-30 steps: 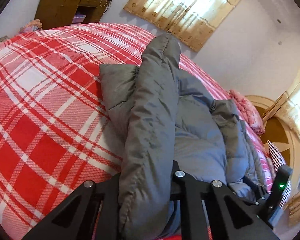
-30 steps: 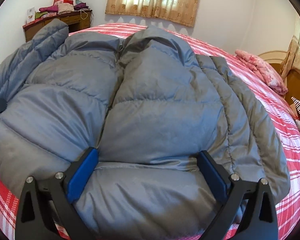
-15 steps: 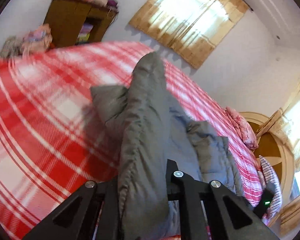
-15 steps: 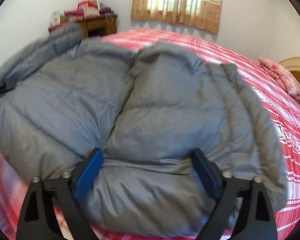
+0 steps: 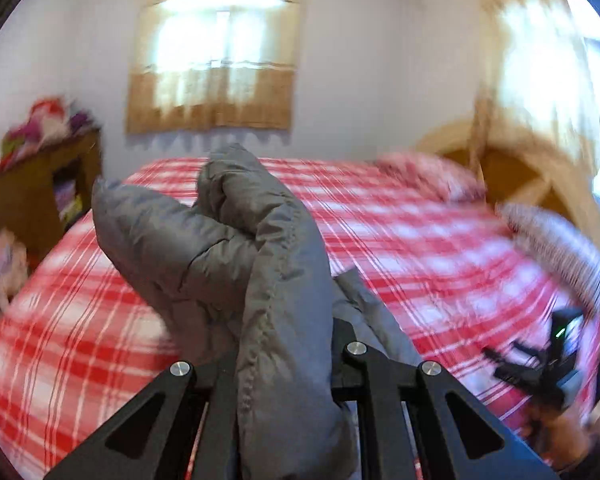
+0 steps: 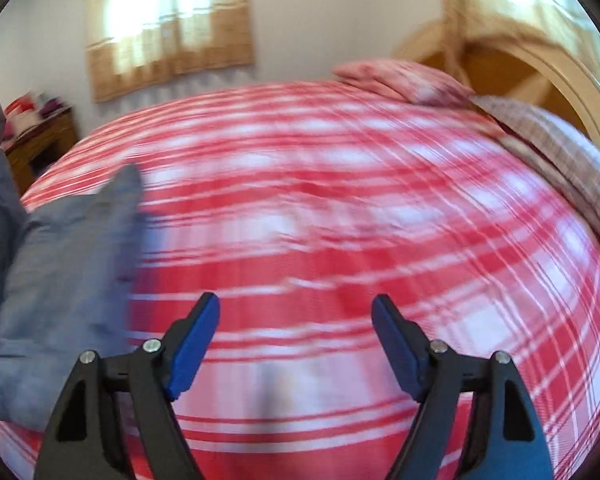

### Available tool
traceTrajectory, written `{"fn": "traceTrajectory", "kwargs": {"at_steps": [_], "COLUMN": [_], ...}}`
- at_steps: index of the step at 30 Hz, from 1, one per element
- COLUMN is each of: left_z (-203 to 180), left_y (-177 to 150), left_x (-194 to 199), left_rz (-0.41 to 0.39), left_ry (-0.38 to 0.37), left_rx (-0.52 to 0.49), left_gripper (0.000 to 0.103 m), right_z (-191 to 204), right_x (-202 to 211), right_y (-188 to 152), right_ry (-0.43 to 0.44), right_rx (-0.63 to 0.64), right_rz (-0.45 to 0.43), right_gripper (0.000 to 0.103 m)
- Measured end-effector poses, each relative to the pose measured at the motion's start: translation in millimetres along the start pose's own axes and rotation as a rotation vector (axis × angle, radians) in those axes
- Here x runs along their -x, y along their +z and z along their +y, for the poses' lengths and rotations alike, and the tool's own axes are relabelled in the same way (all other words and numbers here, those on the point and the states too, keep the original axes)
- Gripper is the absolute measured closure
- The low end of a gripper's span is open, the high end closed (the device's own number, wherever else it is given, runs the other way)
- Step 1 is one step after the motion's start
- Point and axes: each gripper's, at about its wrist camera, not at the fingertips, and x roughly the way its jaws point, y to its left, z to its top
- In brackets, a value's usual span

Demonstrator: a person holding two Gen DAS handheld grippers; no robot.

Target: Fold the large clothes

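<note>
A grey puffer jacket [image 5: 236, 256] is bunched up on the red plaid bed [image 5: 420, 264]. My left gripper [image 5: 284, 364] is shut on a thick fold of the jacket, which hides the fingertips and rises in front of the camera. In the right wrist view the jacket [image 6: 60, 288] lies at the left edge, blurred. My right gripper [image 6: 296, 320] is open and empty, its blue pads [image 6: 196, 340] spread wide over bare bedspread [image 6: 340, 200], to the right of the jacket. It also shows in the left wrist view [image 5: 540, 364], at the far right.
A wooden cabinet [image 5: 36, 192] with piled clothes stands left of the bed. Pink pillows [image 6: 396, 80] and a striped pillow [image 6: 560, 152] lie by the wooden headboard [image 6: 540, 68] on the right. Curtained windows [image 5: 216, 64] are on the far wall. Both views are motion-blurred.
My right gripper has swung right off the jacket and now faces bare bedspread. My left gripper has turned with the jacket fold held, now facing the far window.
</note>
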Motion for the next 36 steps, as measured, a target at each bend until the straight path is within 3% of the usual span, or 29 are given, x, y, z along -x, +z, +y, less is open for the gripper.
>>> {"fn": "traceTrajectory", "kwargs": {"at_steps": [3, 6, 8, 10, 12, 15, 18, 22, 27, 29, 32, 36], "left_z": [-65.6, -104.7, -130.0, -148.9, -163.0, -183.3, -190.7, -173.1, -110.4, -80.2, -31.1, 23.7], "left_y": [-24.3, -55.4, -73.9, -81.5, -84.8, -82.7, -62.9, -24.7, 7.5, 13.2, 13.3, 5.4], "left_x": [-51.6, -88.8, -105.3, -110.9, -113.3, -101.9, -80.7, -59.5, -58.0, -63.1, -72.5, -102.5], "left_rz": [0.067, 0.148, 0.160, 0.144, 0.134, 0.068, 0.000, -0.057, -0.036, -0.026, -0.011, 0.088], "left_ry": [0.036, 0.035, 0.075, 0.120, 0.144, 0.161, 0.127, 0.166, 0.261, 0.344, 0.436, 0.489], "left_rx": [-0.200, -0.324, -0.431, -0.523, -0.589, -0.659, -0.624, -0.529, -0.423, -0.390, -0.313, -0.184], "left_gripper": [0.094, 0.093, 0.090, 0.082, 0.054, 0.041, 0.032, 0.024, 0.023, 0.023, 0.022, 0.022], "right_z": [-23.4, -39.9, -43.7, -45.4, -44.2, -42.3, -43.5, -34.4, -1.9, 21.7, 61.9, 115.3], "right_x": [-6.2, -13.0, -15.9, -17.9, -19.1, -20.8, -21.0, -17.2, -18.7, -16.2, -4.5, 12.1], "right_y": [-1.1, -8.3, -11.0, -12.0, -12.8, -12.6, -11.5, 1.6, 31.2, 48.0, 73.8, 103.0], "right_ry": [-0.010, -0.002, 0.017, 0.032, 0.038, 0.034, 0.047, 0.033, 0.086, 0.108, 0.132, 0.164], "right_rx": [-0.049, -0.069, -0.087, -0.099, -0.098, -0.094, -0.095, -0.057, -0.002, 0.040, 0.098, 0.154], "right_rz": [0.013, 0.029, 0.040, 0.047, 0.052, 0.052, 0.052, 0.033, 0.036, 0.035, 0.010, -0.002], "right_gripper": [0.022, 0.022, 0.022, 0.022, 0.022, 0.021, 0.021, 0.021, 0.037, 0.051, 0.054, 0.054]}}
